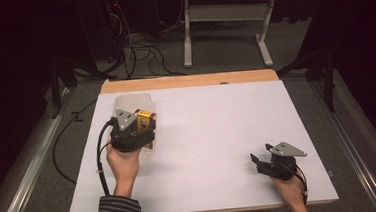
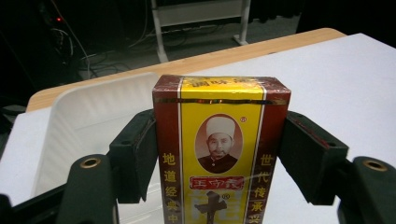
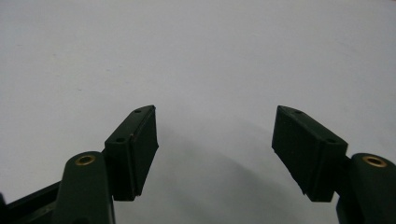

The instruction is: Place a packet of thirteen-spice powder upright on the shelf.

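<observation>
Closest to me, the left gripper (image 2: 215,154) has its jaws clamped on both sides of a red-and-yellow box (image 2: 219,149), held upright over the near end of a clear tray (image 2: 84,112). On the white table (image 1: 203,135) this pair sits at about ten o'clock. Over at four o'clock the right gripper (image 3: 215,149) hovers low above bare tabletop, jaws spread wide, holding nothing.

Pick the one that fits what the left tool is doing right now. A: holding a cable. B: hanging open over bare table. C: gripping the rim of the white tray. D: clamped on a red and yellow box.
D: in the left gripper view the left tool has both jaws pressed against the sides of the red and yellow box, with the white tray behind it.
</observation>
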